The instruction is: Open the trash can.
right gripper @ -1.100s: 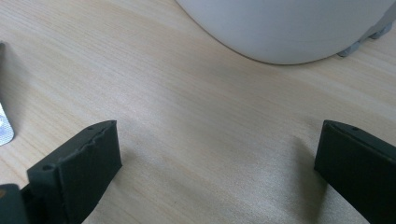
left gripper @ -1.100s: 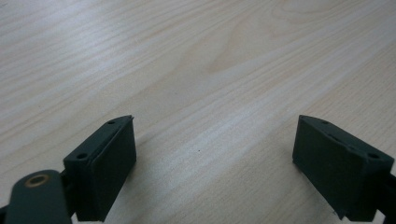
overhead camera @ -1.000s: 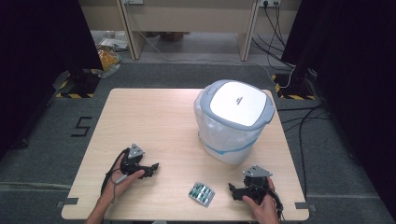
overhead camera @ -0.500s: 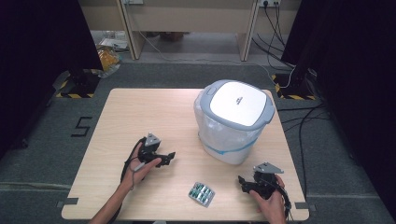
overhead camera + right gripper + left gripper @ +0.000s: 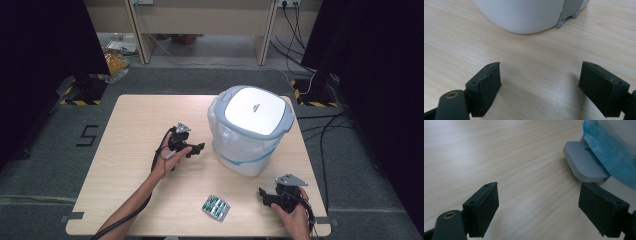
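A white pedal bin (image 5: 252,130) with a grey lid and a blue-edged liner stands on the right half of the wooden table (image 5: 135,125). My left gripper (image 5: 199,148) hovers just left of the bin, open, its jaws having just closed a little with nothing between them. In the left gripper view (image 5: 539,213) the bin's grey pedal (image 5: 584,163) and the blue liner (image 5: 609,152) lie ahead to the right. My right gripper (image 5: 262,194) sits near the front right edge, open, its jaws having just widened on nothing. The right gripper view (image 5: 540,90) faces the bin's base (image 5: 524,15).
A blister pack of green capsules (image 5: 215,207) lies near the front edge, between the two hands. Bare tabletop stretches across the left half. Cables trail over the floor behind and right of the table.
The left hand has travelled up and to the right, from the front left of the table to beside the bin. The right gripper has shifted slightly to the right.
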`<state>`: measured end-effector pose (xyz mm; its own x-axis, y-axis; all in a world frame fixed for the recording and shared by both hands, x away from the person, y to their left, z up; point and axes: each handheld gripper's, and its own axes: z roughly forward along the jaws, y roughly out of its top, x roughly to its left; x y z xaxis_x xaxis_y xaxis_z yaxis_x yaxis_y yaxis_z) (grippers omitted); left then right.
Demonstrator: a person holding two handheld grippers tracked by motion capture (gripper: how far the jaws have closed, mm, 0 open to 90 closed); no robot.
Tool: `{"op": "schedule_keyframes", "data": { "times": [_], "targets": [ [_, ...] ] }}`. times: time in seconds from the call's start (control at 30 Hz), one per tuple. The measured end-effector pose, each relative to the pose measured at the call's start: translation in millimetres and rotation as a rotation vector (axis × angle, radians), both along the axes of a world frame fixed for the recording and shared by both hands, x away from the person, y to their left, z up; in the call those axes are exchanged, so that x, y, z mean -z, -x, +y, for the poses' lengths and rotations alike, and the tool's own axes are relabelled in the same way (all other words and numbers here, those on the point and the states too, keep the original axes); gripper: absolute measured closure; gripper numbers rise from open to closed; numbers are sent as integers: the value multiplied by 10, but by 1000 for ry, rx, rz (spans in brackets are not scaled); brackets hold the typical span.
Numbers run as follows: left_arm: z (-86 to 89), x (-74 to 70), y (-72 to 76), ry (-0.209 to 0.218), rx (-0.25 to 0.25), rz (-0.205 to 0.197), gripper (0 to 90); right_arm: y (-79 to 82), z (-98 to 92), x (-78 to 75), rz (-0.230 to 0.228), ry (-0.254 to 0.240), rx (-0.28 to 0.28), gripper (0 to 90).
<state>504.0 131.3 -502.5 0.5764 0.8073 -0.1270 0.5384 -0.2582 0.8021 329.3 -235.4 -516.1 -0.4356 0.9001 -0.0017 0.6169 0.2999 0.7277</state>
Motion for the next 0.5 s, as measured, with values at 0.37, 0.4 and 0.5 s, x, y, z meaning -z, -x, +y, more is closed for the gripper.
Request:
{"op": "schedule_keyframes", "data": {
  "times": [0.37, 0.4, 0.5],
  "targets": [
    [-242, -85, -225, 21, 12, 6, 165, -30, -1, 2, 1, 4, 3, 163],
    [-268, -77, -239, 9, 19, 7, 165, -30, -1, 2, 1, 4, 3, 163],
    [-347, -39, -283, 29, 8, 10, 165, -24, 9, -3, 0, -5, 15, 183]
  ]
}}
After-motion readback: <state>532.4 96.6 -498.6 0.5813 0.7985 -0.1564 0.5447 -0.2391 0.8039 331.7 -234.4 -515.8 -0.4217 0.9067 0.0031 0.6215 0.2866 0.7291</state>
